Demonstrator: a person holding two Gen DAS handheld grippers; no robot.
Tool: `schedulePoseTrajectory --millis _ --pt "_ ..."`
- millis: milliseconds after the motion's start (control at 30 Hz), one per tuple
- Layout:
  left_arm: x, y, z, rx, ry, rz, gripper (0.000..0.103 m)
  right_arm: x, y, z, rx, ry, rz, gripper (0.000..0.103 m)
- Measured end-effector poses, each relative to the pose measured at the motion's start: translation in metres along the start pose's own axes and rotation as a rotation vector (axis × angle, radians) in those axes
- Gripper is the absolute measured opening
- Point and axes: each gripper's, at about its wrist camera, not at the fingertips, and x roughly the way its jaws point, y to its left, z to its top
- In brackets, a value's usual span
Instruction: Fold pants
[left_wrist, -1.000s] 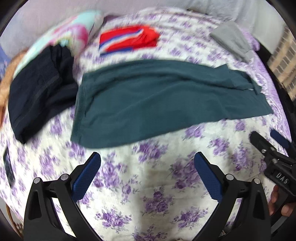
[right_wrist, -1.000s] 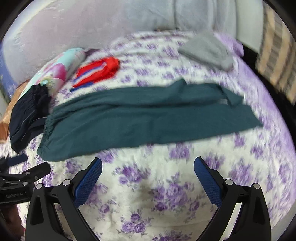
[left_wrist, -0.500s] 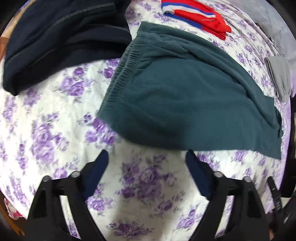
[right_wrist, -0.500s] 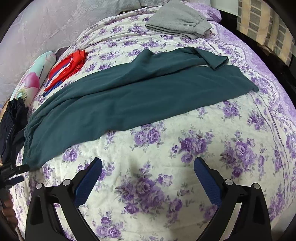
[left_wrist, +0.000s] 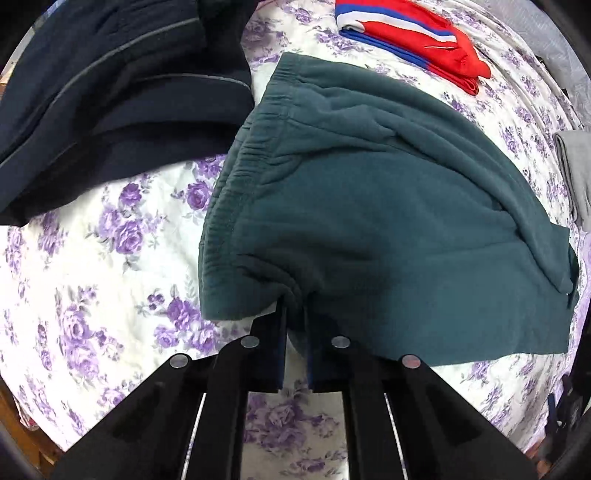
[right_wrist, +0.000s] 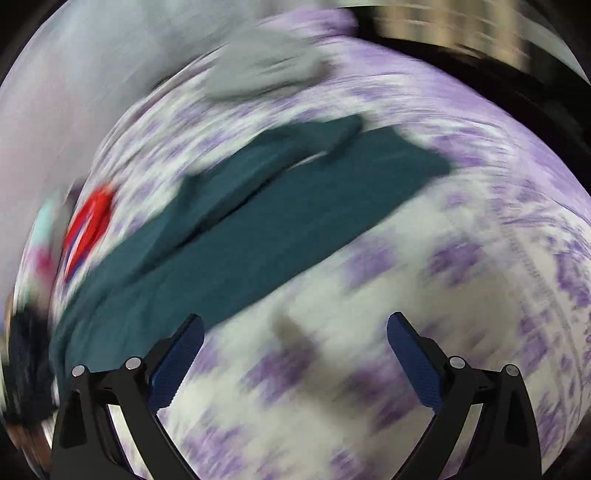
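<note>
Dark green pants (left_wrist: 369, 206) lie flat across a purple-flowered bedspread (left_wrist: 92, 258), waistband toward the left. My left gripper (left_wrist: 294, 314) is shut on the near edge of the pants just below the waistband corner, and the cloth bunches up at the jaws. In the blurred right wrist view the pants (right_wrist: 240, 236) stretch from lower left to upper right. My right gripper (right_wrist: 295, 332) is open and empty over bare bedspread, with its left finger near the pants' near edge.
Dark navy clothing (left_wrist: 110, 92) lies left of the waistband. A folded red, white and blue garment (left_wrist: 417, 33) lies beyond the pants. A grey garment (left_wrist: 576, 173) lies at the far right, also in the right wrist view (right_wrist: 258, 70).
My left gripper moved forward to the pants' near edge and shut on it. My right gripper is swinging fast, its view now blurred; it stays open.
</note>
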Motion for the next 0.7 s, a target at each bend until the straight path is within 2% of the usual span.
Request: schedulePoseTrajectory --millis 133,167,200,300,367,400,433,467,533,633,700 --pt "-0.014 0.010 -0.013 -0.012 -0.020 -0.002 0.006 0.026 -0.048 0.046 0.098 -0.016 -0.042 0.084" --pt "-0.016 0.011 -0.015 -0.020 -0.027 0.002 0.006 0.039 -0.058 0.058 0.121 -0.001 -0.054 0.078" --pt "-0.019 0.012 -0.016 -0.031 -0.032 0.001 0.006 0.047 -0.064 0.065 0.139 0.013 -0.051 0.066" --pt "-0.025 0.019 -0.021 -0.054 -0.039 0.008 0.006 0.072 -0.084 0.087 0.233 0.031 0.015 0.064" --pt "-0.026 0.019 -0.022 -0.074 -0.039 0.017 0.006 0.081 -0.089 0.103 0.268 0.005 0.036 0.064" --pt "-0.026 0.019 -0.021 -0.083 -0.044 0.023 0.006 0.085 -0.091 0.109 0.283 -0.001 0.050 0.053" --pt "-0.025 0.015 -0.017 -0.089 -0.048 0.033 0.006 0.092 -0.091 0.118 0.290 0.016 0.052 0.037" --pt "-0.022 0.015 -0.016 -0.095 -0.048 0.044 0.006 0.096 -0.092 0.121 0.285 0.039 0.055 0.004" --pt "-0.024 0.013 -0.016 -0.106 -0.061 0.069 0.006 0.098 -0.097 0.129 0.294 0.069 0.100 0.003" --pt "-0.040 0.006 -0.017 -0.077 -0.119 0.120 0.006 0.061 -0.100 0.138 0.239 0.008 0.169 0.003" --pt "-0.056 0.007 -0.022 -0.066 -0.140 0.117 0.006 0.034 -0.105 0.138 0.211 -0.010 0.196 0.003"
